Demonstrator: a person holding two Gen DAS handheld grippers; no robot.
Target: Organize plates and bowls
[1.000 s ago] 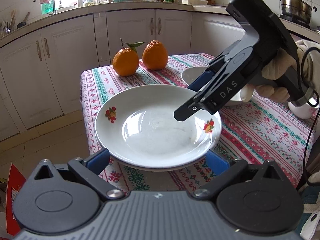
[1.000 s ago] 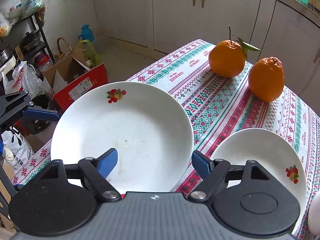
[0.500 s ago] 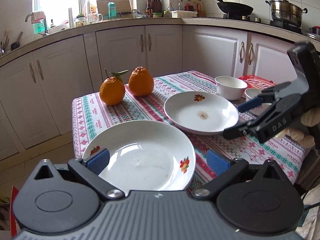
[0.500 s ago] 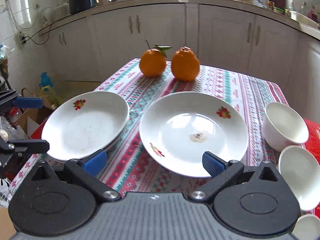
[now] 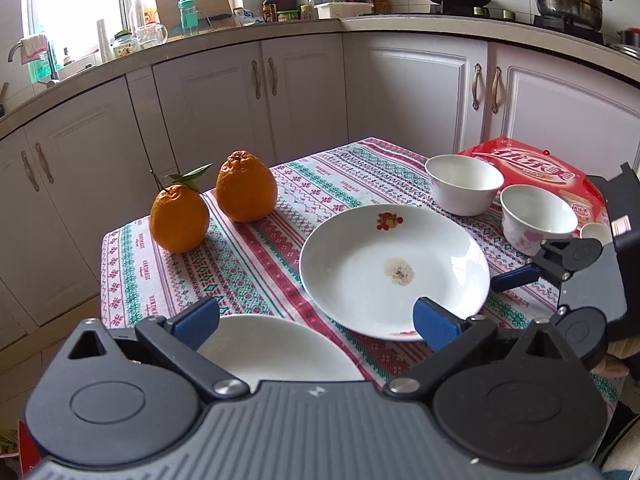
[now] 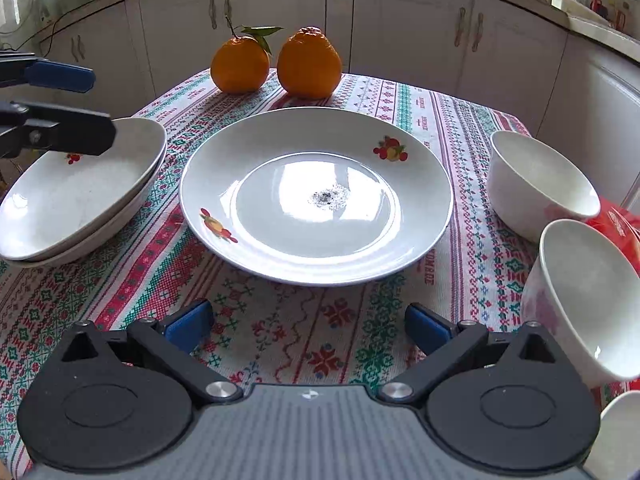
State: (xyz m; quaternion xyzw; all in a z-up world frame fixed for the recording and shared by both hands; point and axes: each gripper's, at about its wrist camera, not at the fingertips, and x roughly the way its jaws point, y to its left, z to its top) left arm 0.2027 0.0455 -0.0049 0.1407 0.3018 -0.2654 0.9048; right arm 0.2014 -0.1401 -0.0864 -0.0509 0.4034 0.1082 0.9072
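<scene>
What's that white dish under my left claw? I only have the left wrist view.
Observer: It's a stack of two plates, one nested in the other.
Operator: Is my left claw gripping it?
Observer: No. The left claw hovers open by the stack's far rim and holds nothing.
Operator: And the right claw?
Observer: The right claw is open and empty, just short of the near rim of the stained plate.
</scene>
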